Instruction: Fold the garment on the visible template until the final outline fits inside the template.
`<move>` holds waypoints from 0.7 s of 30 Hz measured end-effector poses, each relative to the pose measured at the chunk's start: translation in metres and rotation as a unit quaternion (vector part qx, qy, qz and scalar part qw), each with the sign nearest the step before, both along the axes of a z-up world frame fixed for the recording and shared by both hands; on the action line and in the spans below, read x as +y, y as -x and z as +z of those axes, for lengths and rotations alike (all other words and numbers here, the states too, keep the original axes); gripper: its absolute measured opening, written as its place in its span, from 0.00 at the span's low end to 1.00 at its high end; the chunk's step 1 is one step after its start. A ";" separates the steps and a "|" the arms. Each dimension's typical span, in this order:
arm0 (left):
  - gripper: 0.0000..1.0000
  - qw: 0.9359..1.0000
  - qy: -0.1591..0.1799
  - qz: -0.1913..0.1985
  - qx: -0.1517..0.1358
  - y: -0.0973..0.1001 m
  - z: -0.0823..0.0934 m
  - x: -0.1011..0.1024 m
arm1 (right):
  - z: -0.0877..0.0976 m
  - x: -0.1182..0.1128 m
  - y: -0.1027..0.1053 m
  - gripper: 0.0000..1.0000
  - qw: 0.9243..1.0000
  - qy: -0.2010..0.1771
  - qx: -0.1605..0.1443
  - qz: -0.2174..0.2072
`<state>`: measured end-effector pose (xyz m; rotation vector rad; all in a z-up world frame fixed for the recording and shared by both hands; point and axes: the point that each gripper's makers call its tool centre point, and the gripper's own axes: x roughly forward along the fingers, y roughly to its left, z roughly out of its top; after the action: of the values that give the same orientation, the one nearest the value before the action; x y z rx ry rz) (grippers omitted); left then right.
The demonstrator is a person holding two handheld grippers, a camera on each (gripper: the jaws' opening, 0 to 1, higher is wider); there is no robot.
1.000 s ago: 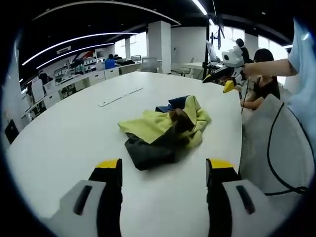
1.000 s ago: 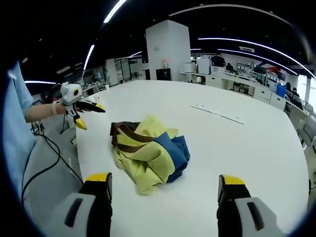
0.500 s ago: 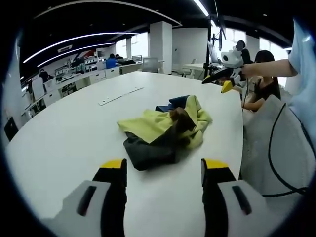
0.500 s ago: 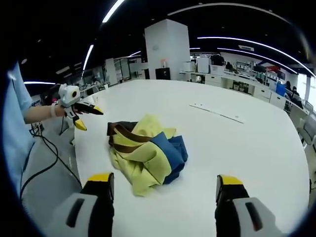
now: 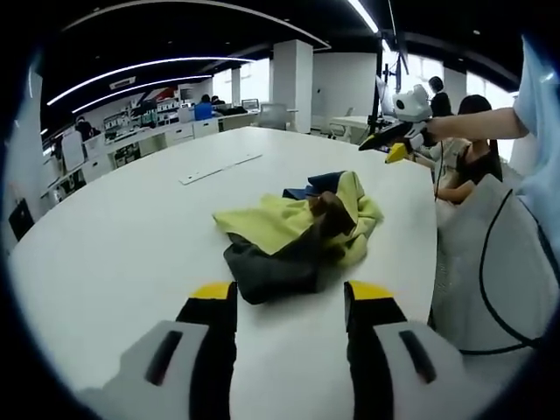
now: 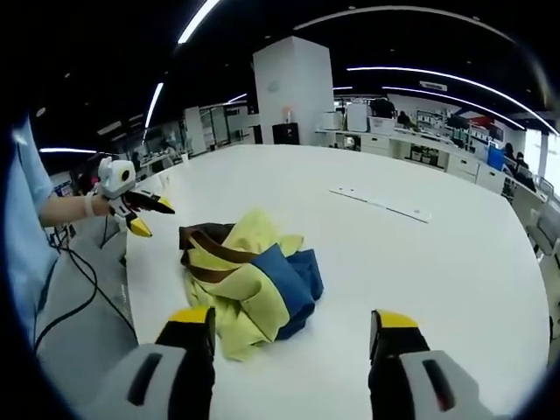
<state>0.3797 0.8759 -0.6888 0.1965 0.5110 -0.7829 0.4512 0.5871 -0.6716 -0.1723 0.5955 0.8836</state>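
1. A crumpled garment of yellow, blue, brown and dark grey fabric [image 5: 297, 234] is being left in a loose heap on the large white rounded table [image 5: 114, 236], near the table edge on the person's side.
2. The left gripper [image 5: 290, 297] is being held above the table just short of the heap, its yellow-tipped black jaws spread apart with nothing between them.
3. The right gripper [image 6: 293, 325] is being held likewise, its jaws spread wide and empty, with the yellow edge of the garment [image 6: 247, 276] lying just ahead of its left jaw.
4. In the left gripper view, the right gripper [image 5: 395, 142] is being shown raised in the air beyond the far side of the heap, held by a hand.
5. In the right gripper view, the left gripper [image 6: 140, 216] is being shown beside the table edge, apart from the garment.
6. A flat pale strip [image 6: 380, 203] is being left on the table well apart from the heap.
7. A black cable [image 5: 490, 262] is being trailed beside the table.
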 end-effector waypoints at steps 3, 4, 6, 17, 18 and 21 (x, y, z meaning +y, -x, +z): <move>0.42 1.000 0.002 -0.002 0.002 -0.001 -0.002 -0.003 | 0.001 0.001 -0.007 0.65 1.000 0.000 0.000 0.001; 0.42 1.000 0.004 -0.001 0.002 -0.001 -0.003 -0.004 | 0.001 0.002 -0.008 0.65 1.000 0.000 0.000 0.002; 0.40 1.000 0.004 -0.002 0.005 -0.002 -0.006 -0.007 | -0.001 0.004 -0.011 0.61 1.000 0.001 0.003 0.005; 0.32 1.000 0.001 -0.024 0.013 -0.005 -0.015 -0.026 | -0.016 0.028 -0.027 0.37 0.998 0.020 0.031 0.050; 0.31 1.000 0.002 -0.025 0.014 -0.006 -0.016 -0.028 | -0.019 0.031 -0.028 0.33 0.997 0.020 0.040 0.057; 0.27 0.999 0.002 -0.032 0.011 -0.008 -0.017 -0.033 | -0.023 0.040 -0.034 0.26 0.996 0.024 0.047 0.068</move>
<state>0.3881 0.8430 -0.7055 0.2024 0.5258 -0.8496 0.4852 0.6267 -0.6943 -0.2162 0.6999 1.0132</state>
